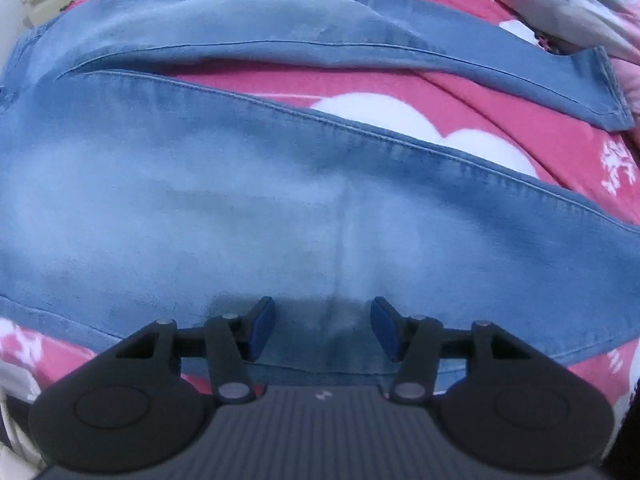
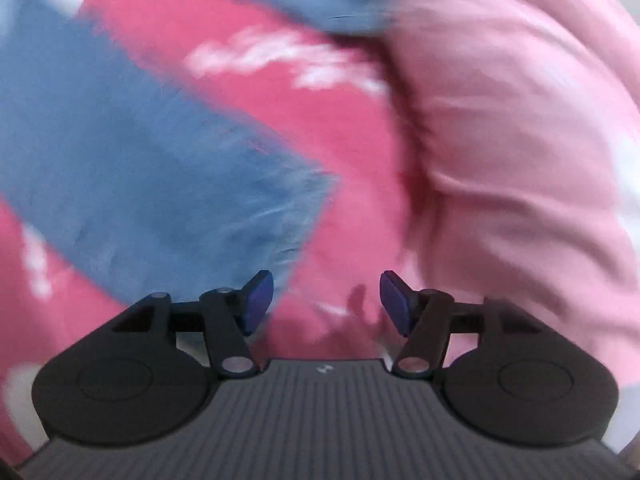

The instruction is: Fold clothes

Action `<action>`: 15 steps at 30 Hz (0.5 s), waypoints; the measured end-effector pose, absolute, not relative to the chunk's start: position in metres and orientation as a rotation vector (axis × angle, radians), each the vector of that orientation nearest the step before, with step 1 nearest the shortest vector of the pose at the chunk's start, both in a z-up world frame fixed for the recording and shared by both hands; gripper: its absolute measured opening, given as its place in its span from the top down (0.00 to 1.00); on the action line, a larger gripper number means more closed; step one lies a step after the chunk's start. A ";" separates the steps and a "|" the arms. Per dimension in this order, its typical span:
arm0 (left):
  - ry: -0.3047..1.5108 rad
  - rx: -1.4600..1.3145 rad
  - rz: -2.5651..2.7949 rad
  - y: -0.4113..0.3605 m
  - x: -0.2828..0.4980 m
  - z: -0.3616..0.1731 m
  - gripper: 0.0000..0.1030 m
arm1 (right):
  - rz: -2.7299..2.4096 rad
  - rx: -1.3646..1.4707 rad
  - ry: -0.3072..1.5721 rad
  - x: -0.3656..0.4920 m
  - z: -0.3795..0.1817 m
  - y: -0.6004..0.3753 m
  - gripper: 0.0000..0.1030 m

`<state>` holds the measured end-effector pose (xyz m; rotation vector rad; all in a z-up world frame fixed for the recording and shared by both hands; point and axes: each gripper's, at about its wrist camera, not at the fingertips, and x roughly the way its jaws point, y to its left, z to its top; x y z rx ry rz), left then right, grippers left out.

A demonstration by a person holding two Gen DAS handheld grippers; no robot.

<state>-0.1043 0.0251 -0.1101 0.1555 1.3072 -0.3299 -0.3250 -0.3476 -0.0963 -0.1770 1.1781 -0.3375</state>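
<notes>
Your left tongs [image 1: 323, 330] hang spread and empty directly over the jeans [image 1: 248, 216], which lie on the bed's pink blanket [image 1: 520, 120]. Your right tongs [image 2: 326, 306], also spread and empty, point just beyond a leg hem [image 2: 280, 200]. Closing there risks pinching blanket along with denim.

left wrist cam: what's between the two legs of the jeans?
Bare pink bedsheet with white cloud print, a wedge between the light blue denim jeans' legs, in the left wrist view.
</notes>
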 end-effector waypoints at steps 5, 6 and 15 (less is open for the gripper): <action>1.164 0.057 -0.339 0.025 -0.088 -0.096 0.46 | -0.225 0.214 0.920 -0.288 -0.055 -0.375 0.44; 1.147 0.031 -0.340 0.022 -0.082 -0.096 0.46 | -0.224 0.267 0.886 -0.273 -0.058 -0.378 0.44; 0.996 -0.170 -0.301 0.000 -0.059 -0.130 0.46 | -0.335 0.281 0.717 -0.158 -0.076 -0.400 0.45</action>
